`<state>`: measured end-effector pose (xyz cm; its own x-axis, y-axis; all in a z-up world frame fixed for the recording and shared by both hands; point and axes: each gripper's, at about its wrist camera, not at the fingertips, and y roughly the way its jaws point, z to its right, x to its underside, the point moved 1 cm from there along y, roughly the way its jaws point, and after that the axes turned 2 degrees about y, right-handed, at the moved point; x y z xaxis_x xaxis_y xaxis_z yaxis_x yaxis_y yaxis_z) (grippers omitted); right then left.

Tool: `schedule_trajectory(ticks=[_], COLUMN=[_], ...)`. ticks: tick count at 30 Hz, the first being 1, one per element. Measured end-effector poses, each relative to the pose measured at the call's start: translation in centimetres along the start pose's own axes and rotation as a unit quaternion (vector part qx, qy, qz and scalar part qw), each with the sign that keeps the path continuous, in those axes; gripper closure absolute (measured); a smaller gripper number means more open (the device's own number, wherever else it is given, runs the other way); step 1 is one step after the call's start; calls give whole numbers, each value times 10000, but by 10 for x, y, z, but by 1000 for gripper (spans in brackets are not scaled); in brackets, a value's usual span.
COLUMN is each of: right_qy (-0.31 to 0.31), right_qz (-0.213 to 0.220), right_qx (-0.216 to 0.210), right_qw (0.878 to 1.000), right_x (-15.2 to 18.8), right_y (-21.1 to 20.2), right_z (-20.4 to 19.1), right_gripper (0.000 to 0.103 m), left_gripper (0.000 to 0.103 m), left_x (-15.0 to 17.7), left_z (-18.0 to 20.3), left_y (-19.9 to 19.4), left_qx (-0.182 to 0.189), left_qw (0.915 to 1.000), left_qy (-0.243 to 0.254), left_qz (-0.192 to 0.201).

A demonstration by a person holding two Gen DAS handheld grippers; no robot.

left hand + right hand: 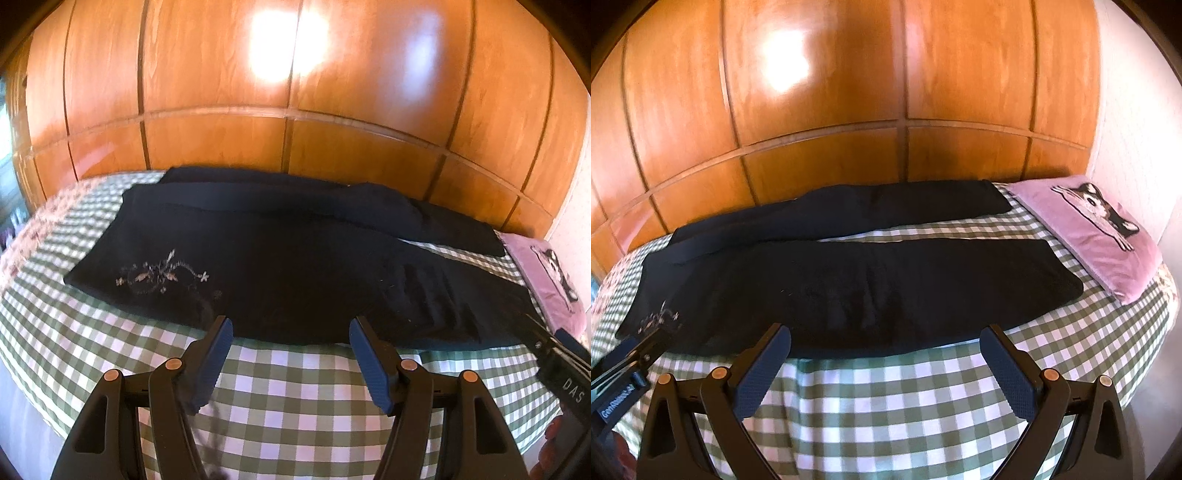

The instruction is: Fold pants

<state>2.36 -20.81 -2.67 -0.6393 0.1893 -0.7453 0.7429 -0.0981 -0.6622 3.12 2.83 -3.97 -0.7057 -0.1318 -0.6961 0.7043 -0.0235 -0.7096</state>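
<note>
Nearest the lens in the left wrist view is the left gripper (291, 328), black arms with blue ribbed pads, jaws spread wide with nothing between them, just checkered cloth showing through the gap. Its tips sit right at the near edge of the black pants with a small pale floral embroidery (258, 258), which lie flat across the middle of the frame on the green-and-white checkered bedspread (295, 398). Embroidery is toward the left of that frame, and the legs run off to the right, the far one ending near the upper right.

Right wrist view is pretty much the same deal: right gripper (886, 334) low in the frame, jaws wide apart and holding nothing, tips just short of the near edge of the pants, can't tell if they touch. From here the two legs lie split apart with a strip of checkered cloth between them, both ends pointing to the right of the frame.

Just past the leg ends at the right sits a pink pillow with a black-and-white cat picture (1108, 251). Glossy orange wooden panelled wall (849, 92) fills the whole top half behind the bed.
</note>
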Motion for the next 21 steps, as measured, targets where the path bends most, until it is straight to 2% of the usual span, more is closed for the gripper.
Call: schedule_trajectory(ticks=[4,7,9,12,14,18,21], right_qy=[401,759,1074,1363,1532,2132,2740], right_qz=[188,168,98,-359,-477,-614,-864], right_qx=[61,-6,-17,101,140,-343,-824], right_qw=[9990,9970,9942,9900,9870,9745,9543], right_x=[-5,-9,-10,-8,-3,9,20], right_y=[7,16,23,42,51,66,79], right_z=[26,51,68,91,105,133,148], right_gripper=[0,0,0,0,0,0,4], left_gripper=[36,36,36,36,36,37,38], left_x=[1,4,4,4,5,8,14], left_z=[-26,-53,-70,-89,-103,-137,-158], left_y=[14,23,32,41,45,58,65], left_qx=[276,560,466,265,177,55,7], left_qw=[9985,9925,9900,9889,9870,9796,9736], left_qy=[-465,-1082,-1324,-1451,-1591,-1996,-2265], left_qz=[-96,-21,-125,-154,-148,-227,-282])
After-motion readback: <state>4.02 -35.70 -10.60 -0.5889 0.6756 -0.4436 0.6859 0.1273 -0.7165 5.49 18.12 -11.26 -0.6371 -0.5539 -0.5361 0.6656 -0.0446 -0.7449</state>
